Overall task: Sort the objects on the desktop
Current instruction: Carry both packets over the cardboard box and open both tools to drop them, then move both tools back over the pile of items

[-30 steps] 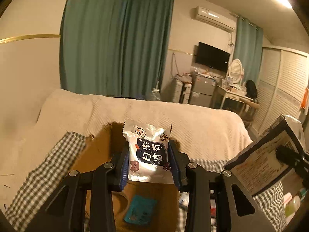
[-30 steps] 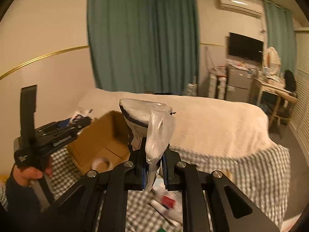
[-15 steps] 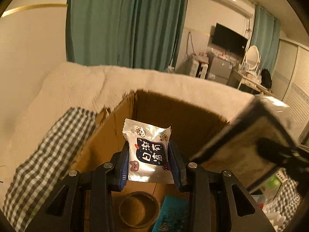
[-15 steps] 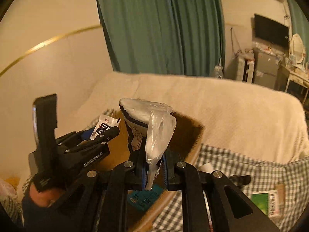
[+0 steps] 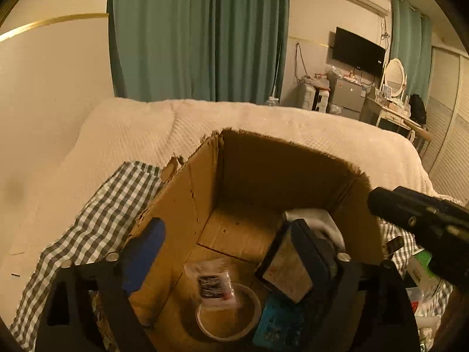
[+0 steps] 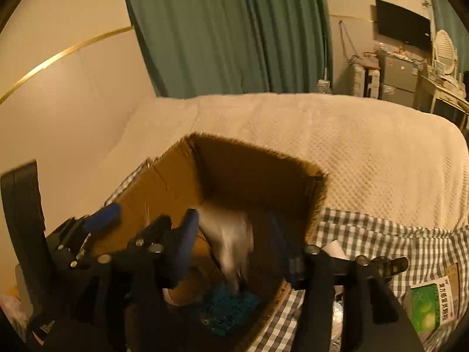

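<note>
Both tongs were found spread wide over the cardboard box point(image 5: 187, 205), neither holding anything. The left gripper point(image 5: 225, 252) stood with its blue pads point(image 5: 143, 243) well apart; directly below and ahead of its gap the small snack packet point(image 5: 215, 286) lay on the rim of a tape roll point(image 5: 228, 314) on the box floor. The right gripper point(image 6: 231, 240) was likewise fully parted, and between its fingers the plastic-wrapped packet point(image 6: 228, 240) appeared as a motion-blurred shape apart from both pads, judged to be dropping into the box; in the left view it rested against the right wall point(image 5: 288, 272). A teal item point(image 6: 228, 305) lay beneath it. In my judgement the release step was properly placed, both openings being inside the box walls. Good practice next would be to lift each tool straight up, clear of the torn rim, before swinging outward. To the right of the right tongs, on the checked cloth point(image 6: 381, 234), a green box point(image 6: 431, 305) remained unsorted, beside it other small items too unclear to identify.
</note>
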### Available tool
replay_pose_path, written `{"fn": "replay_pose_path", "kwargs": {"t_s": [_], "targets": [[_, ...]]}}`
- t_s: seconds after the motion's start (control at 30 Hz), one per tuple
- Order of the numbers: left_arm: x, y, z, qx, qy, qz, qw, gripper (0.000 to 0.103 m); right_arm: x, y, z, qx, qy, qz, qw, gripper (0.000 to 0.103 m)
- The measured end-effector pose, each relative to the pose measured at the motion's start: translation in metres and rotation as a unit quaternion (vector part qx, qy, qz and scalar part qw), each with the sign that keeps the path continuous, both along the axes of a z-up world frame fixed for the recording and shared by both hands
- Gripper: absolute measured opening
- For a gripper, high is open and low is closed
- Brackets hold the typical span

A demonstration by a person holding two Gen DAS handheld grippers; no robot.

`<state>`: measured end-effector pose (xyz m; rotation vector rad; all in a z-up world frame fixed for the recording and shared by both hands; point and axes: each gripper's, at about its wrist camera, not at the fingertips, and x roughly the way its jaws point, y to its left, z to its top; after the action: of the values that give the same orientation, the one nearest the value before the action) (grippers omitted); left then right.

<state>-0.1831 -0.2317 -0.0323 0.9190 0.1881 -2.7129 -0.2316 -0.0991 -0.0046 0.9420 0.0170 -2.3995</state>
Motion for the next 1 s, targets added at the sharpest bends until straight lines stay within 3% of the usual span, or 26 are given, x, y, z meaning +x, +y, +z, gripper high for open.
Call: {"fn": "replay_pose_path", "kwargs": {"t_s": [0.23, 0.47, 0.6, 0.77, 1.0], "targets": [[0.022, 0.031, 0.022, -0.012, 0.031, -0.025, 0.9991, 0.096, 0.021, 0.046, 0.036, 0.005, 0.029, -0.024, 0.999, 0.053], [0.063, 0.091, 0.054, 0.001, 0.061, -0.089, 0.9941, 0.103, 0.082, 0.148, 0.075, 0.034, 0.068, -0.086, 0.993, 0.053], [0.084, 0.145, 0.067, -0.005, 0.062, -0.131, 0.9894, 0.103, 0.114, 0.201, 0.083, 0.058, 0.078, -0.132, 0.987, 0.053], [0.1, 0.202, 0.043, 0.007, 0.019, -0.171, 0.985, 0.103, 0.144, 0.257, 0.063, 0.069, 0.051, -0.164, 0.983, 0.056], [0.107, 0.261, -0.019, 0.049, -0.058, -0.202, 0.9765, 0.103, 0.163, 0.309, 0.015, 0.087, 0.011, -0.177, 0.98, 0.056]]}}
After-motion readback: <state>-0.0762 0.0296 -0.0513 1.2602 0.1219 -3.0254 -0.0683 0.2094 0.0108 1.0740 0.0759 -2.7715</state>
